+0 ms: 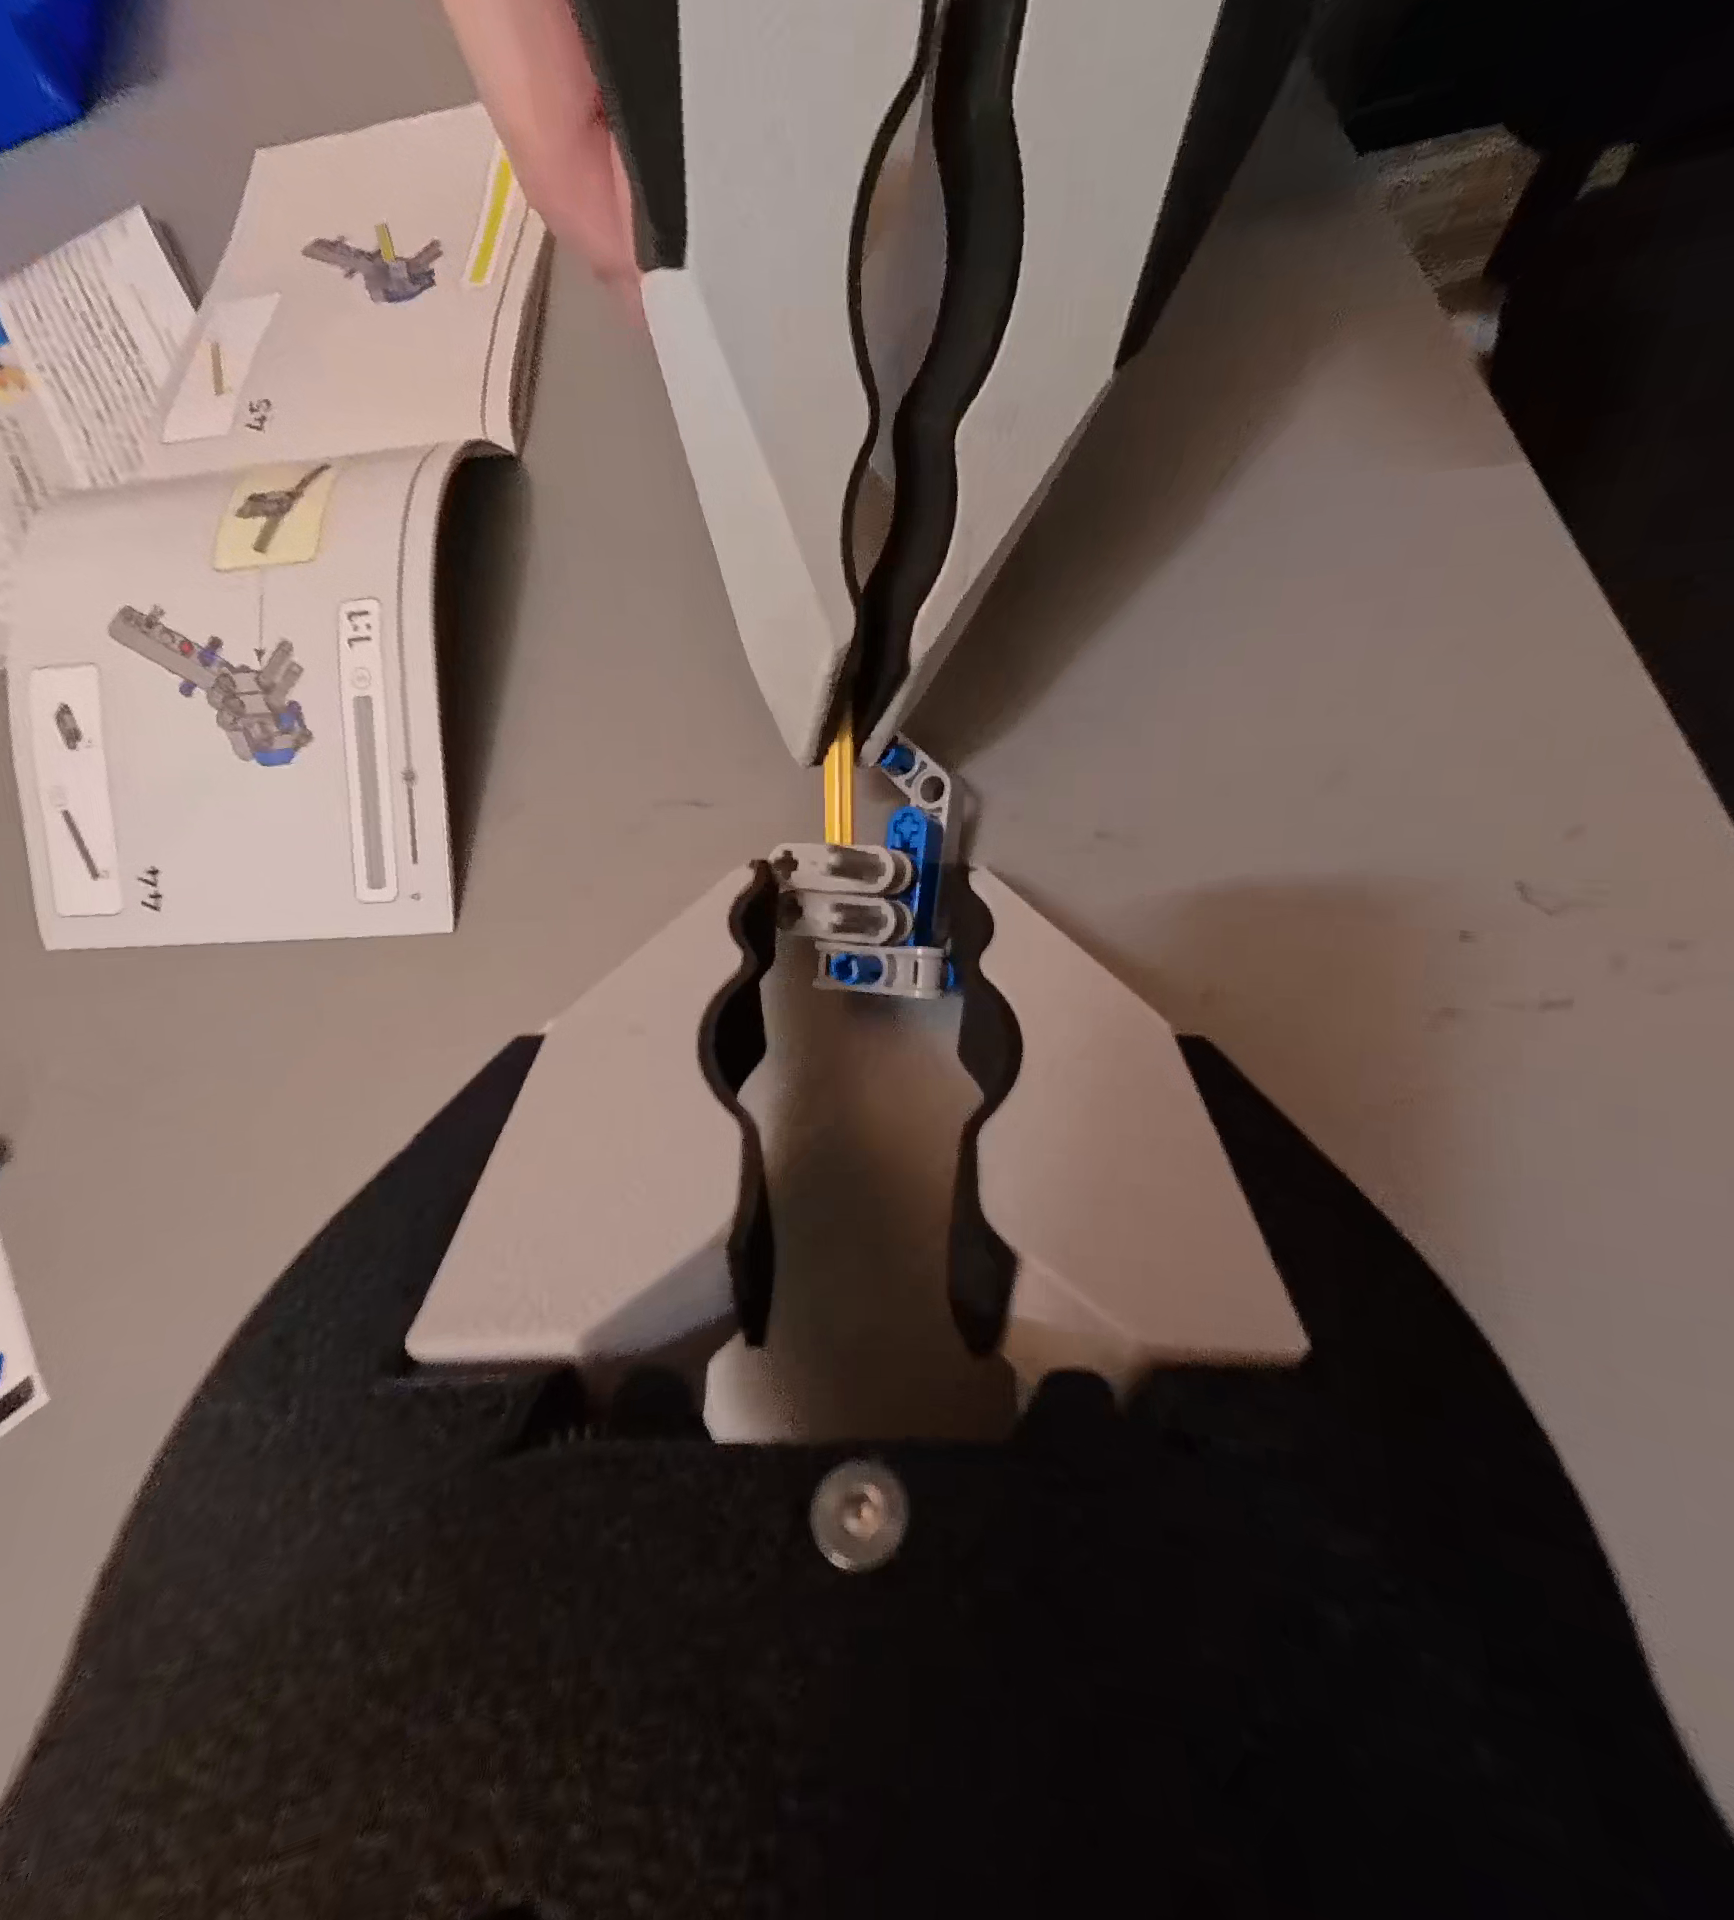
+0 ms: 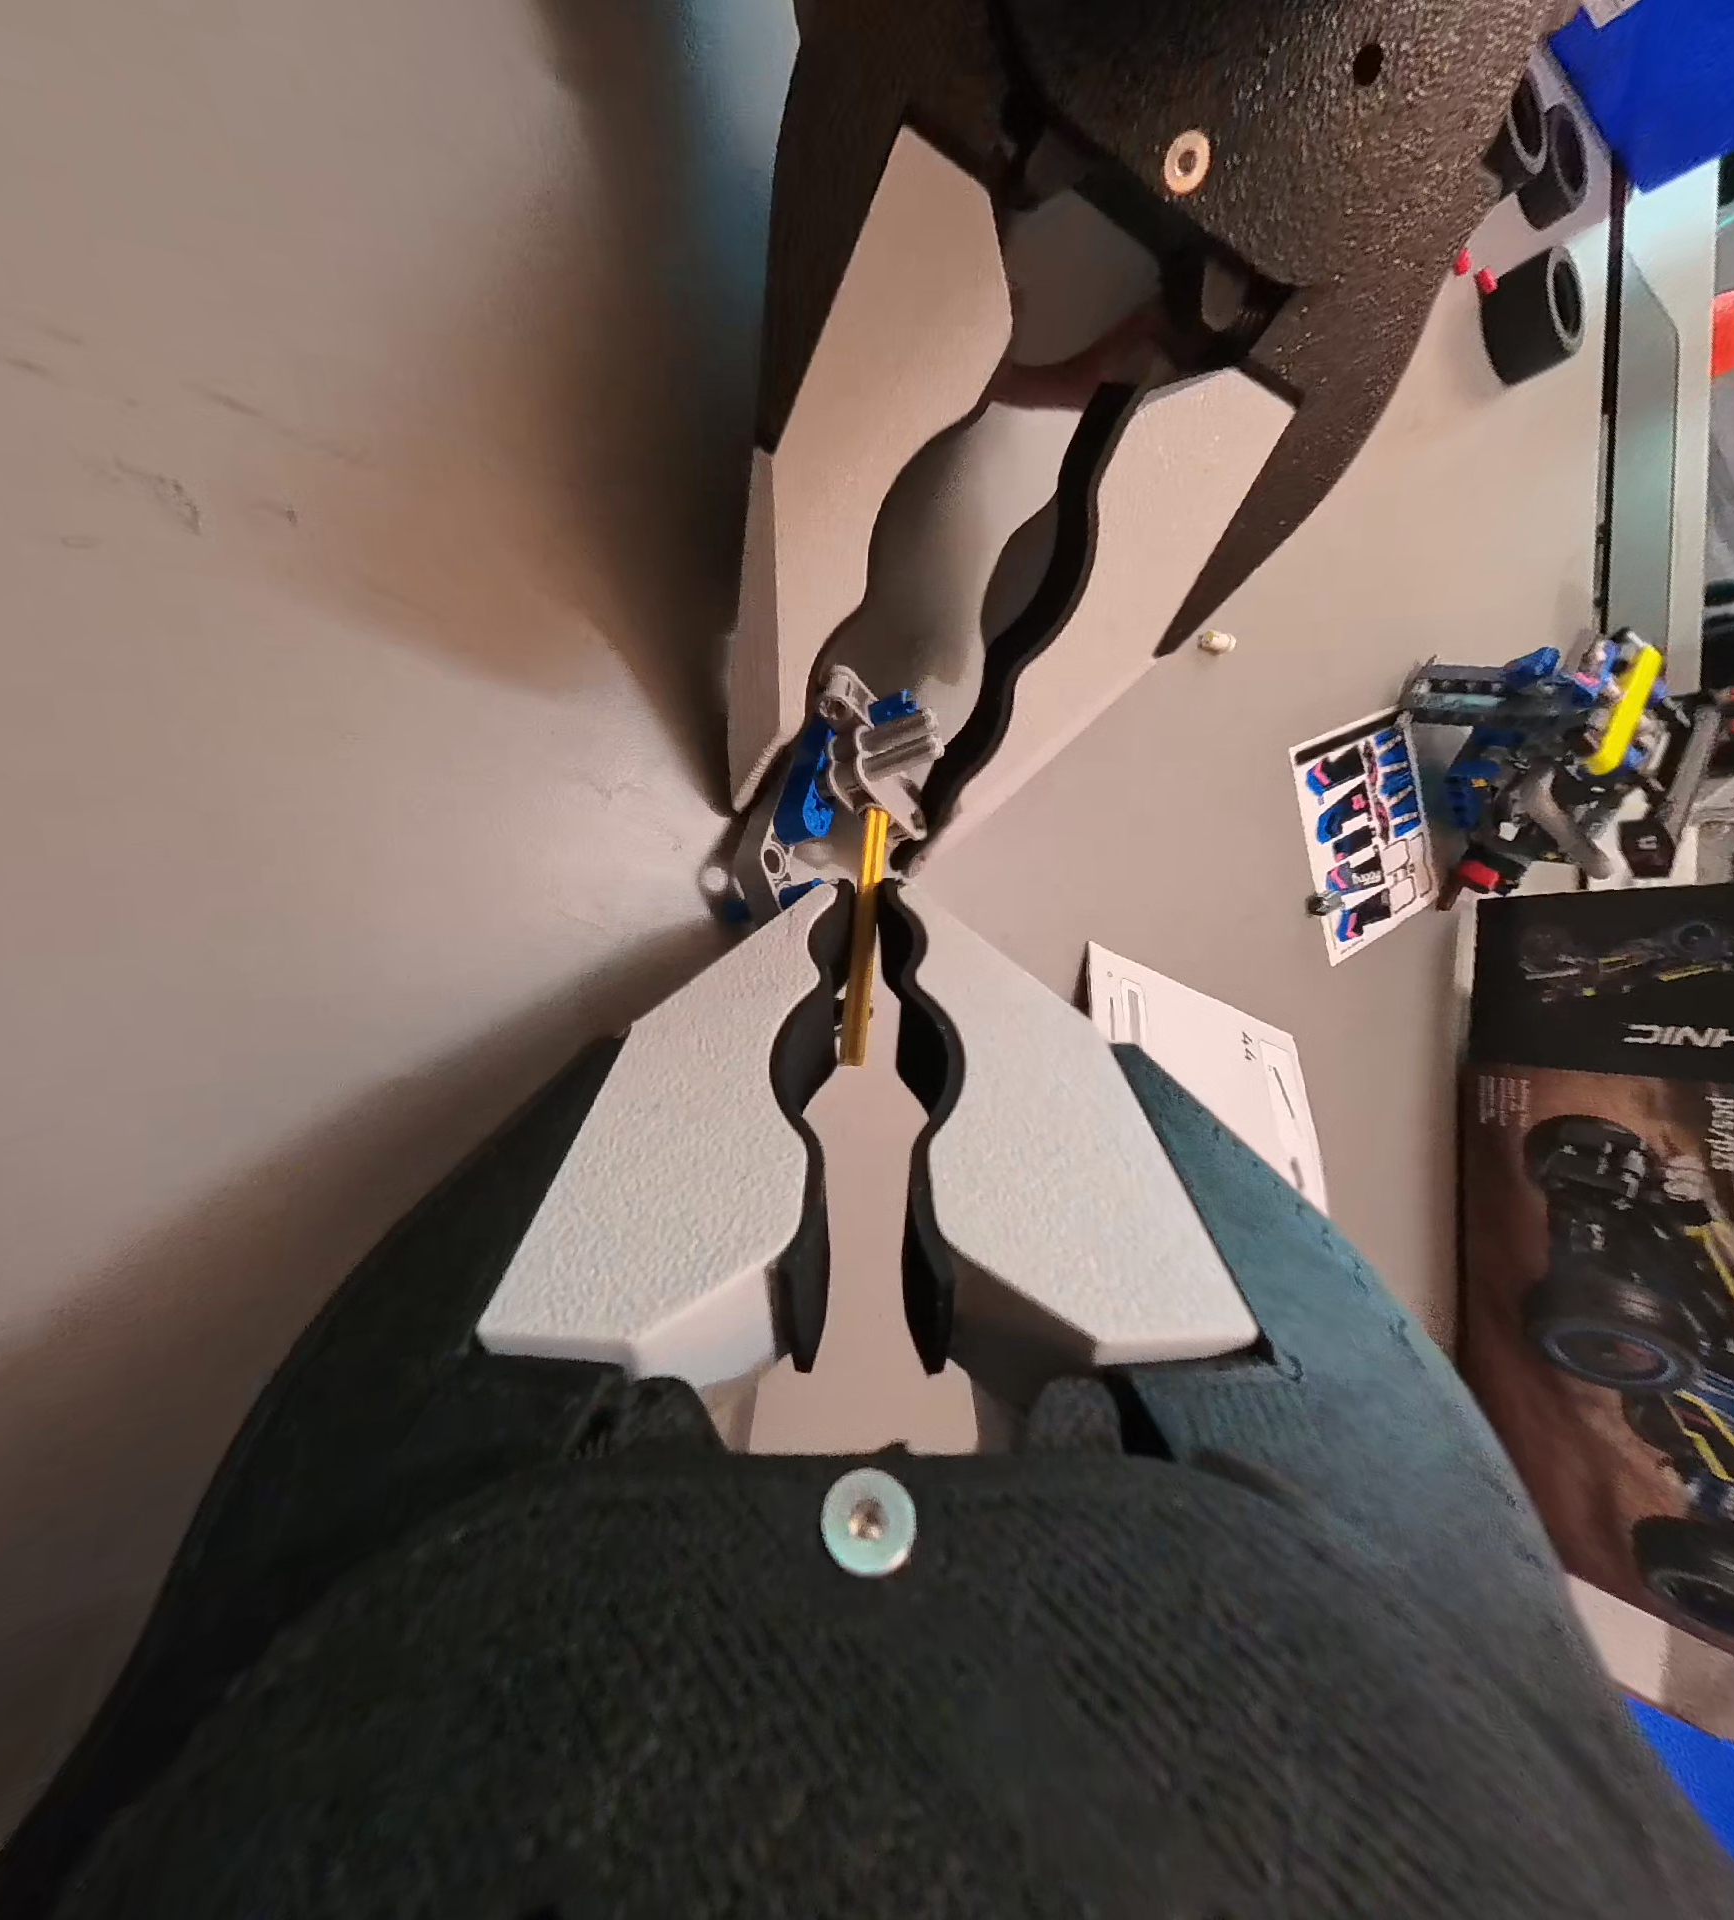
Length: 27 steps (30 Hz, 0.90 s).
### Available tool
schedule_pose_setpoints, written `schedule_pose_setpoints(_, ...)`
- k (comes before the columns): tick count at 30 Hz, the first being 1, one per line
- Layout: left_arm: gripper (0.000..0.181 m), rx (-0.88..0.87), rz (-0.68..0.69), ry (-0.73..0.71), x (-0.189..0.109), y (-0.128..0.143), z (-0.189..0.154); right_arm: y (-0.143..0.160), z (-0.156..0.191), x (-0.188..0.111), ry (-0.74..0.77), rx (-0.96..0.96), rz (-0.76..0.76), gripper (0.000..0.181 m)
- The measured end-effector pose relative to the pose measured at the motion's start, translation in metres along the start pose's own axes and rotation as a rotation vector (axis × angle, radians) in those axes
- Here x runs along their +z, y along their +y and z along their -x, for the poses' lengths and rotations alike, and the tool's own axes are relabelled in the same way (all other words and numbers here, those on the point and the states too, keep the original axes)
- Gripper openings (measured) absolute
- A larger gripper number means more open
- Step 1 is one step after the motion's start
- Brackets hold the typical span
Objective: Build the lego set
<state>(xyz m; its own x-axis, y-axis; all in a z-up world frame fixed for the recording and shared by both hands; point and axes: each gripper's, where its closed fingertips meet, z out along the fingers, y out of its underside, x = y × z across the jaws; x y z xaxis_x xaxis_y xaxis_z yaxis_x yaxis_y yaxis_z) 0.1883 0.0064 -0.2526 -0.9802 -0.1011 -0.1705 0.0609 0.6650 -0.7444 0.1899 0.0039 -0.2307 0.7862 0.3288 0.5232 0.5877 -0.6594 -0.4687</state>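
Observation:
A small grey and blue lego subassembly (image 1: 868, 914) sits between the fingers of my left gripper (image 1: 868, 894), which is shut on it above the grey table. My right gripper (image 1: 852, 727) faces it tip to tip and is shut on a thin yellow axle (image 1: 840, 800). The axle's free end meets the grey connectors of the subassembly. In the right wrist view the axle (image 2: 863, 935) runs from between the tips of my right gripper (image 2: 863, 909) up to the subassembly (image 2: 873, 758), which the left gripper (image 2: 832, 816) holds from above.
An open instruction booklet (image 1: 239, 707) and other leaflets lie at the left. A sticker sheet (image 2: 1362, 842), a partly built blue model (image 2: 1549, 769), the set's box (image 2: 1652, 1195) and black tyres (image 2: 1538, 312) are on the right. A hand (image 1: 572, 135) shows behind the right gripper. Less than 4 cm separates the two grippers' tips. About 25 cm separates my left fingertips from the partly built blue model (image 2: 1549, 769).

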Motion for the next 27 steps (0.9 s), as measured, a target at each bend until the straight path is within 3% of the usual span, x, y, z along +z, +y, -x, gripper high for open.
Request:
schedule_pose_setpoints(14, 0.03, 0.109, -0.012, -0.103, -0.001, -0.005, -0.004, -0.003, 0.005, -0.006, 0.389, -0.333, 0.134, 0.002)
schedule_pose_setpoints(20, 0.03, 0.229, -0.011, -0.15, 0.0, -0.009, -0.006, -0.004, 0.01, -0.011, 0.454, -0.315, 0.127, 0.003)
schedule_pose_setpoints(27, 0.029, 0.355, 0.127, -0.337, 0.0, -0.014, -0.006, -0.005, 0.017, -0.017, 0.327, -0.043, 0.112, 0.003)
